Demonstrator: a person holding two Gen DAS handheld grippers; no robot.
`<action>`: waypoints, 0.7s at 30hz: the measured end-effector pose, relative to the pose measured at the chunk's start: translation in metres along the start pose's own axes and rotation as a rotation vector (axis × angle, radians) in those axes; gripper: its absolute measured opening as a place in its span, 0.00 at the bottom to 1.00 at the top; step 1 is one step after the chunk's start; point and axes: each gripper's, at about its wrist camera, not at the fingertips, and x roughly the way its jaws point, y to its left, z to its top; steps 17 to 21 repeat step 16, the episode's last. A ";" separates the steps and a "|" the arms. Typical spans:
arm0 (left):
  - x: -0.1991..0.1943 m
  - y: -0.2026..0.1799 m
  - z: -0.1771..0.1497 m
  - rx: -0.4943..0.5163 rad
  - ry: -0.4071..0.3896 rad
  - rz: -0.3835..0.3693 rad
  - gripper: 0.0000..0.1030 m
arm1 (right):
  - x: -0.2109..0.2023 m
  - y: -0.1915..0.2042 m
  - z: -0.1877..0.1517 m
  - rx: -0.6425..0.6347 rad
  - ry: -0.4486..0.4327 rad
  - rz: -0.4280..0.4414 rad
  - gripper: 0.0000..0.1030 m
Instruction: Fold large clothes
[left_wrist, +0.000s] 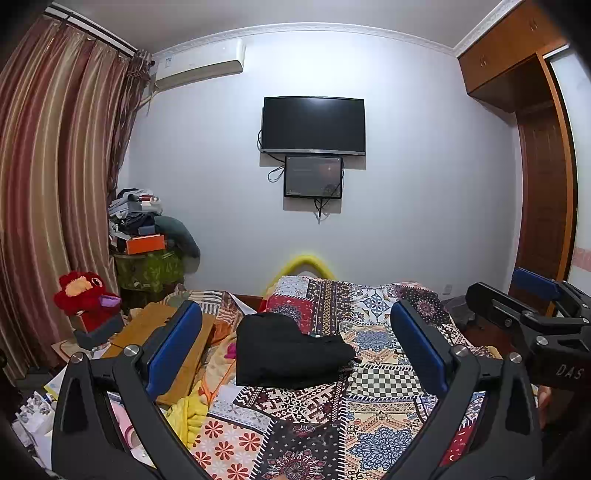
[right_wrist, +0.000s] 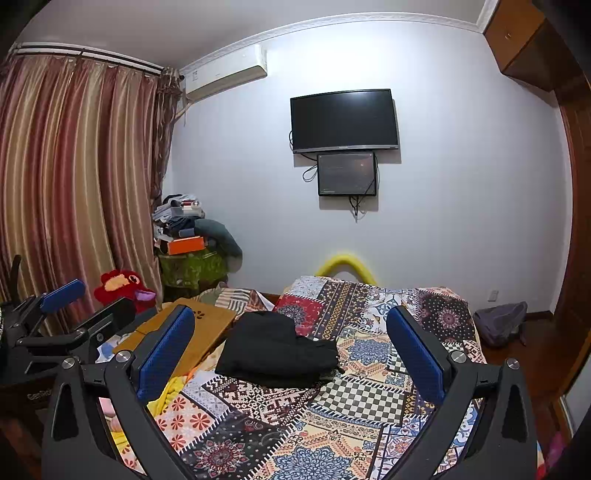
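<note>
Both the left gripper (left_wrist: 295, 347) and right gripper (right_wrist: 290, 345) are hovering wide open and empty over the patchwork bedspread (left_wrist: 373, 373), where the black garment (left_wrist: 288, 350) is lying already folded mid-bed, so I'd be pressing it flat next.

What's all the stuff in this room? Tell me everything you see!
Folded black garment: one, black, lying on the bed.
Patchwork patterned bedspread: one, many colours, covering the bed.
Red plush toy: one, red, left of the bed by the curtain.
Wooden lap board: one, light brown, at the bed's left edge.
Striped curtain: one, brown-red, left wall.
Wall television: one, black, far wall; smaller dark screen right below.
Air conditioner: one, white, top left.
Left gripper: blue pads, open.
Right gripper: blue pads, open.
</note>
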 end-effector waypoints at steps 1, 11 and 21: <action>0.000 0.000 0.000 0.000 -0.001 0.000 1.00 | 0.000 0.000 0.001 0.002 0.001 0.000 1.00; 0.000 -0.003 -0.002 -0.007 -0.002 -0.015 1.00 | 0.003 -0.002 0.000 0.012 0.006 -0.005 1.00; 0.001 -0.002 -0.003 -0.015 -0.001 -0.019 1.00 | 0.004 0.000 -0.001 0.010 0.013 -0.004 1.00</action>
